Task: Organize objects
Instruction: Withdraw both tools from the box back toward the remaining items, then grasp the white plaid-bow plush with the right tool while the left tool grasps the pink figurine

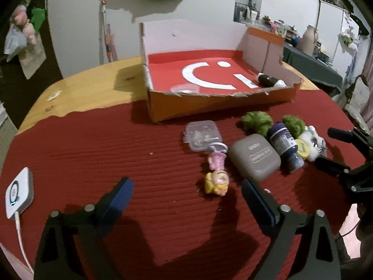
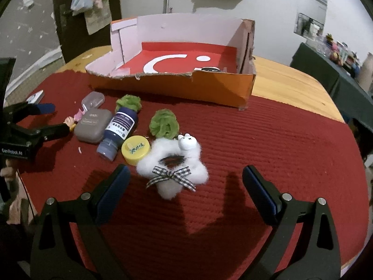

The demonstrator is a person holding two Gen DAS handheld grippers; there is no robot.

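While the left gripper (image 1: pixel 187 192) hangs with jaws wide and empty over the red mat (image 1: pixel 93 154), a small doll figure (image 1: pixel 216 175) lies just ahead between its fingers, beside a grey case (image 1: pixel 255 156); the orange box (image 1: pixel 209 102) sits toward the mat's far edge. From the right wrist, the right gripper (image 2: pixel 186 179) gapes empty too, a white fluffy toy (image 2: pixel 172 165) lying between its fingertips, touching a yellow cap (image 2: pixel 135 149).

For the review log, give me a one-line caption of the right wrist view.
Open right gripper hovers over white fluffy scrunchie on red mat, orange box behind.
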